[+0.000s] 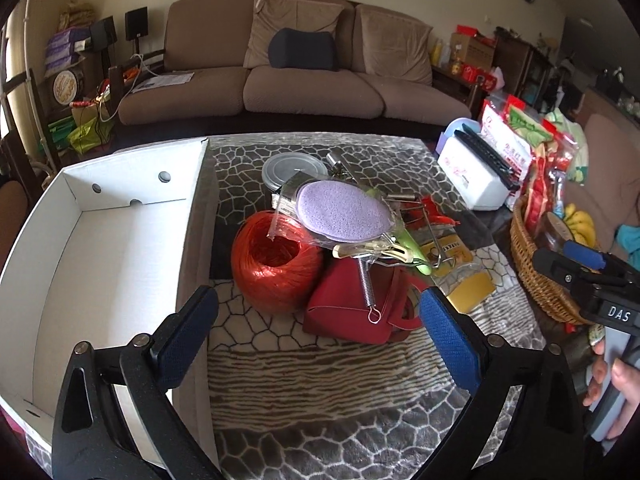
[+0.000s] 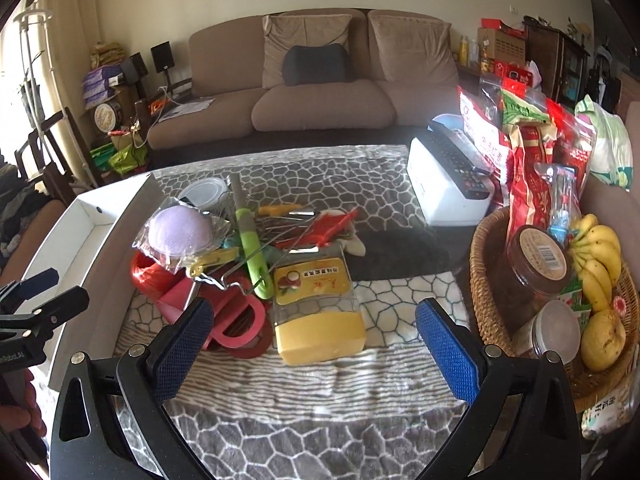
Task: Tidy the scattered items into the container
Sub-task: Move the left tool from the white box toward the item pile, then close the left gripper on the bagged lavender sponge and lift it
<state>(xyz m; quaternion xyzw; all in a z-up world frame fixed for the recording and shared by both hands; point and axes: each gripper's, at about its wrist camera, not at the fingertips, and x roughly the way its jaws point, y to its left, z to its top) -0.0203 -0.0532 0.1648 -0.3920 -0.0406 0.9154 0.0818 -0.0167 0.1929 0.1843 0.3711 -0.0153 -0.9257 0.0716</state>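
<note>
only left view shows white box (image 1: 120,264) interior.

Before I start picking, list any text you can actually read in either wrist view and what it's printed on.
"DAS": white letters on the right claw's black body, in the left wrist view.
"RobotAI" or similar: on the left claw's body, cut off at the frame edge.
Yellow packet: printed characters too blurred to read.
Red snack bags: characters unreadable.
Brown jar: barcode only.

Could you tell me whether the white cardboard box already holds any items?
No, the white cardboard box shows only its bare white floor.
</note>
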